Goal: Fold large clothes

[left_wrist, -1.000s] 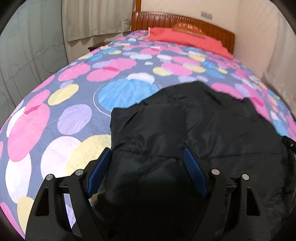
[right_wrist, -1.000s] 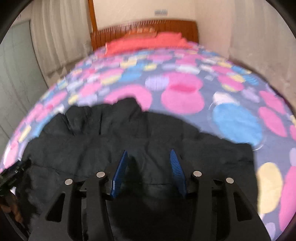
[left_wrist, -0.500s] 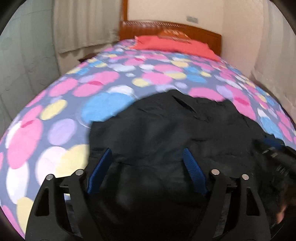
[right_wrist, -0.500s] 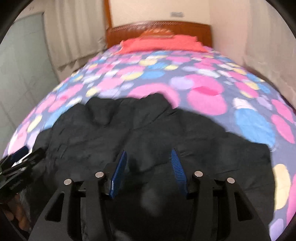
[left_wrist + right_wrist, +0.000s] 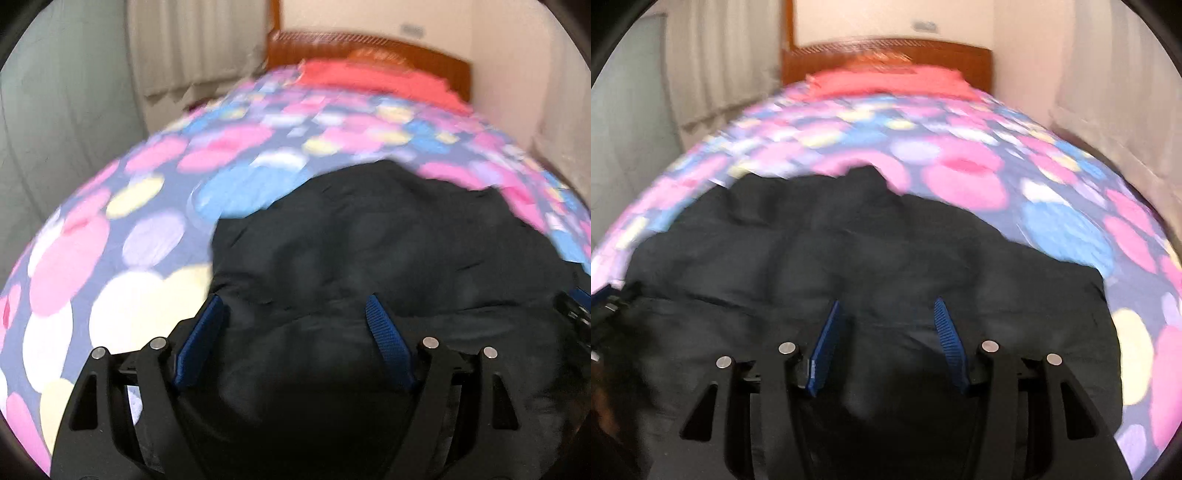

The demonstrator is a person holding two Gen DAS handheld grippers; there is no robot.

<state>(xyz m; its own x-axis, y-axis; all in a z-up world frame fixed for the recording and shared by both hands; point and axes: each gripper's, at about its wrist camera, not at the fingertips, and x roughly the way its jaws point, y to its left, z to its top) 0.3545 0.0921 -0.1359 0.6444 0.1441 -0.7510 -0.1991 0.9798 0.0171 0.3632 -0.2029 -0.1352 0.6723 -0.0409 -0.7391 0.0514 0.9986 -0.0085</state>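
A large black padded jacket (image 5: 369, 251) lies spread on the bed, filling the lower half of both views; it also shows in the right wrist view (image 5: 849, 251). My left gripper (image 5: 293, 306) is open over the jacket's left part, its blue pads wide apart. My right gripper (image 5: 886, 310) is open, pads less far apart, over the jacket's middle. Neither holds cloth. The right gripper shows at the right edge of the left wrist view (image 5: 576, 314), and the left gripper at the left edge of the right wrist view (image 5: 605, 299).
The bed has a quilt with pink, blue and yellow circles (image 5: 110, 258), a red pillow (image 5: 376, 81) and a wooden headboard (image 5: 886, 55) at the far end. Curtains (image 5: 192, 48) hang on the left, a wall (image 5: 1108, 92) stands on the right.
Both cameras shifted and the views are now motion-blurred. The jacket lies much as before, and both grippers stay open over it.
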